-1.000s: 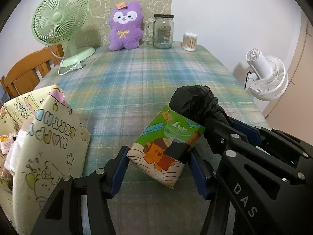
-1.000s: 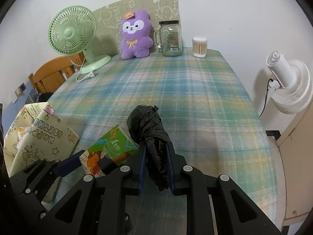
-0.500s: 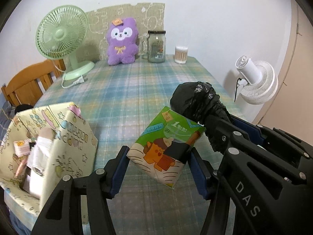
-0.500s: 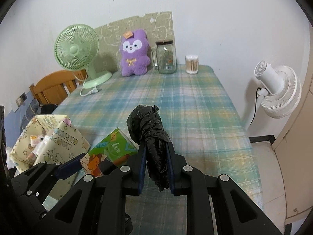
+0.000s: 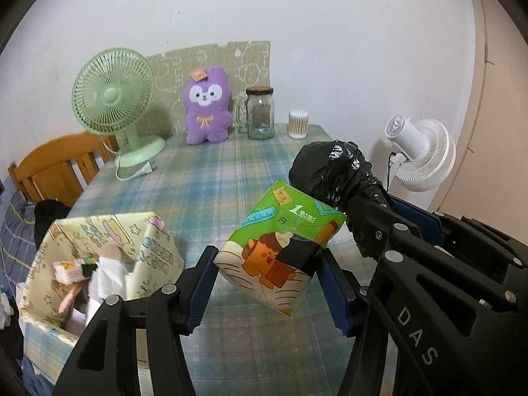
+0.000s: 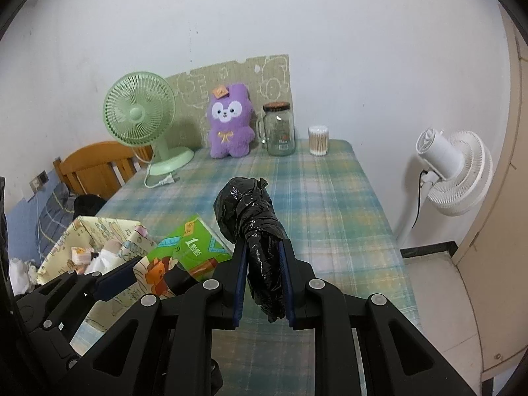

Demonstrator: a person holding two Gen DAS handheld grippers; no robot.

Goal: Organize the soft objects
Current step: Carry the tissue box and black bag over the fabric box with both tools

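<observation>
left gripper (image 5: 269,283): i have it clamped on a green tissue pack (image 5: 280,247), its blue pads pressing both sides, the pack tilted and lifted clear of the desk (image 5: 214,178).
right gripper (image 6: 262,280): i have it clenched on the lower end of a rolled black plastic bag (image 6: 252,221), which stands above the fingers, close beside the tissue pack.
gift bag (image 5: 99,264): a yellow cartoon-printed paper bag at the desk's near left edge, open, with small soft packets and white tissue inside.
far end of desk: a green desk fan (image 5: 114,99), a purple plush toy (image 5: 206,105), a glass jar (image 5: 260,114) and a tub of cotton swabs (image 5: 298,124) stand in a row by the wall.
beyond the desk: a white fan (image 5: 419,151) at the right, a wooden chair (image 5: 56,168) at the left.
</observation>
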